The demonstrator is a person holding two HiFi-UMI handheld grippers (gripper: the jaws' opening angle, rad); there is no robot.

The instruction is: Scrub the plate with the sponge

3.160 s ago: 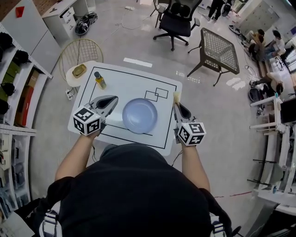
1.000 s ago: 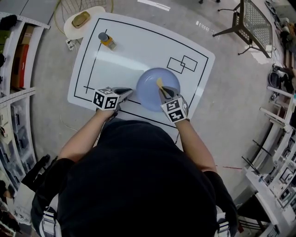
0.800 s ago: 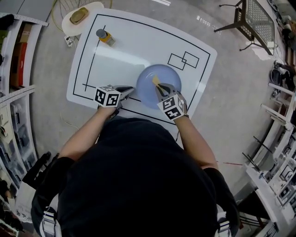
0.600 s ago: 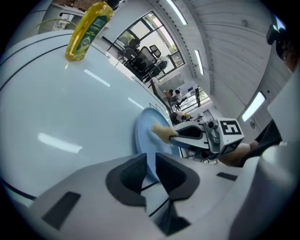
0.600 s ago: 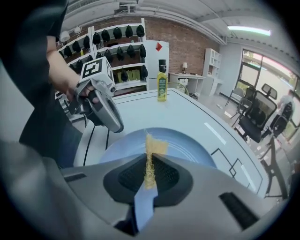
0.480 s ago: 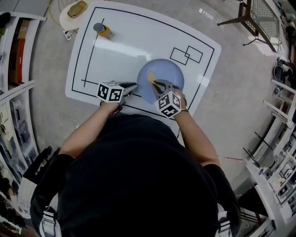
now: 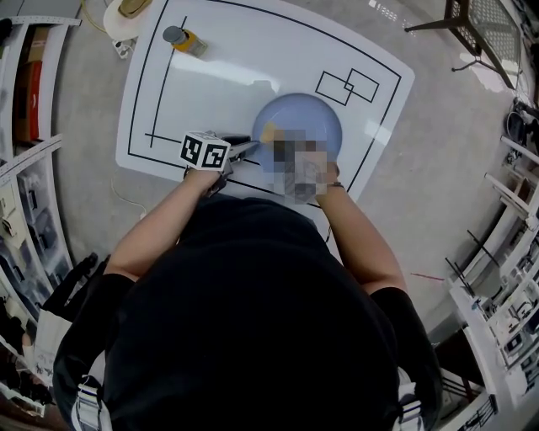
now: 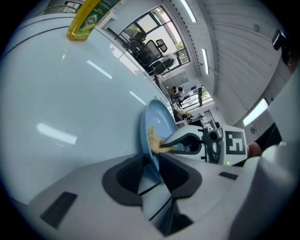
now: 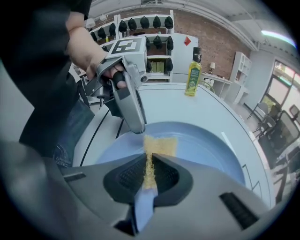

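Plate (image 7: 313, 111) is set on the desk's (image 7: 227, 76) near side. Its left rim is straddled, unpressed, by the left gripper (image 8: 154, 180), jaws just opened. Sponge (image 9: 161, 144) is clenched by the right gripper (image 9: 149, 174) against it. Scrubbing is judged barely begun.

My white desk (image 7: 253, 59), ruled with black lines, stands on a glossy grey floor (image 7: 80, 227). Shelves (image 7: 25, 151) line the room on my left, racks (image 7: 505, 261) on my right. I see a brick wall (image 9: 220, 40) behind a white cabinet (image 9: 183, 49), tall windows (image 9: 283, 79), black office chairs (image 8: 151, 48), and long strip lights (image 8: 188, 10) on the white ceiling (image 8: 234, 51).
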